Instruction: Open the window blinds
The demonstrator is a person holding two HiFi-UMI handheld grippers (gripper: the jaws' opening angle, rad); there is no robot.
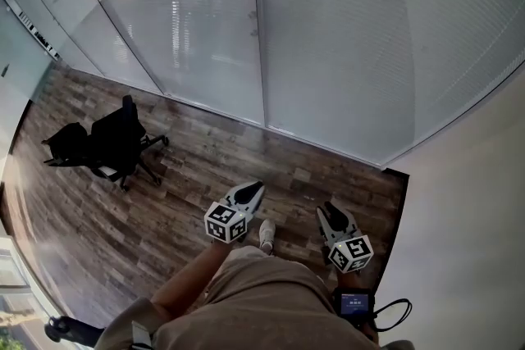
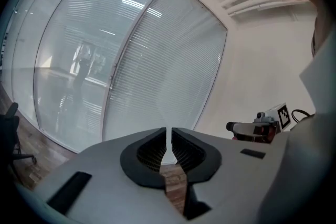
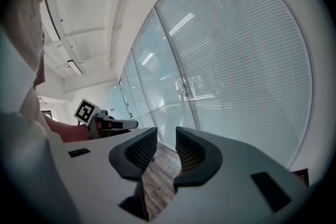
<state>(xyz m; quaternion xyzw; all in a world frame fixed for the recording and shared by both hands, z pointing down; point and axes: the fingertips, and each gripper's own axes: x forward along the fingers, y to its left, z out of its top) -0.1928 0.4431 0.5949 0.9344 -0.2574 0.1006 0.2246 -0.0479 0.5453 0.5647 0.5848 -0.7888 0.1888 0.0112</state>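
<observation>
By the person's shoe (image 1: pixel 267 234), the left gripper (image 1: pixel 248 193) has its jaws pressed together on nothing, and the right gripper (image 1: pixel 333 216) is slightly parted and empty. Bare wood floor (image 1: pixel 246 147) lies ahead, with an office chair (image 1: pixel 115 139) well off to the left. The lowered window blinds (image 1: pixel 369 37) hang beyond, apart from both grippers, and meet the white wall (image 1: pixel 467 201) at the floor's far right corner.

Your blinds (image 1: pixel 394 37) run off the head view's top and right edges, so their upper rail is cut away, and the slats are too fine there to tell their tilt. In the left gripper view your shirt (image 2: pixel 320 92) covers the rear of the right gripper (image 2: pixel 232 126). The dark object (image 1: pixel 70 329) at the head view's lower left is cut by the edge, with too little showing to name.
</observation>
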